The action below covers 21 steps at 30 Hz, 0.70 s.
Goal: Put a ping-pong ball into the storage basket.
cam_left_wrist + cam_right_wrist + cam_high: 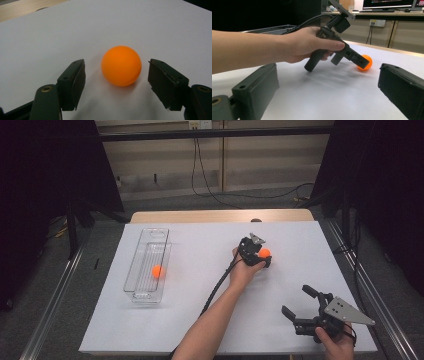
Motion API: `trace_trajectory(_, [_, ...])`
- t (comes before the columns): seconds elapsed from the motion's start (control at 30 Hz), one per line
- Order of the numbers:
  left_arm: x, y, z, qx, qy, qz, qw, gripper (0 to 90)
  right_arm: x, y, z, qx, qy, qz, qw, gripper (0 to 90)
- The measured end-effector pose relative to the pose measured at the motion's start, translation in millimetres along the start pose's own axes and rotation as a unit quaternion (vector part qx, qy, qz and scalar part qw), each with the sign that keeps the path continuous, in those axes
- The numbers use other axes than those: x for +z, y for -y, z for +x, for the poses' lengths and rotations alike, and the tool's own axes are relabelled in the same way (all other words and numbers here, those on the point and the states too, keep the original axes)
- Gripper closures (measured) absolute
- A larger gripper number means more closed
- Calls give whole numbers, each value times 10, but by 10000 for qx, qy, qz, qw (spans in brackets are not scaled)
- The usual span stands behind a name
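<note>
We find the left tool [261,256] set down low on the white counter [200,320], just right of centre in the high view, with an orange ball [121,65] lying between its jaws. In the left tool's own view the ball rests on the counter with a visible gap to each pad, so the jaws stand part open and nothing is gripped yet; the ball sits slightly nearer the pad at 3 o'clock. We judge that the tool is held low and level so that both pads meet the ball at its widest part, since a round ball would roll or squirt out under a high or skewed pinch. From the ball, a clear tray [147,265] lies well apart at 9 o'clock on the counter, and a second orange ball [157,271] already sits inside it; we take this to be the destination, which explains why the reach goes outward from the tray side. The right tool [300,308] is held at about 5 o'clock from the ball, near the counter's front edge, jaws wide open and empty, apparently parked clear of the working hand.
</note>
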<state>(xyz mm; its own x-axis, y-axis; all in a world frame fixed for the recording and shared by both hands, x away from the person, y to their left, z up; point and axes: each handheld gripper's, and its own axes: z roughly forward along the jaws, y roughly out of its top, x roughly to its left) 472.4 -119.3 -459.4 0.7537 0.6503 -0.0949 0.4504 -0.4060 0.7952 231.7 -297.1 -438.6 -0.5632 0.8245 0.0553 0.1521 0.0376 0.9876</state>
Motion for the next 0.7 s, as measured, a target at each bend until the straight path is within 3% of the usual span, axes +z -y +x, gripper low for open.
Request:
trace_trajectory(0.1, [40,5,3,-77,12,54,10000,320,4,1,1,9,4,7,10000,24])
trace_trajectory(0.17, [52,-5,-4,35,-18,116,9999,328,1,-1,2,0,-3,-2,10000,24])
trace_trajectory(0.27, [68,-20,-34,0,-17,63,10000,352,-2,1,0,-4,2,5,10000,24])
trace_trajectory(0.4, [103,-39,-57,176,-129,177,9996,386,-8,-1,-2,-11,4,-13,10000,24])
trace_trajectory(0.57, [120,-44,-54,187,1,228,9996,464,-17,0,-7,1,16,-16,10000,24])
trace_trajectory(0.7, [100,-48,-40,222,-14,202,9995,509,-19,1,-9,-10,15,-18,10000,24])
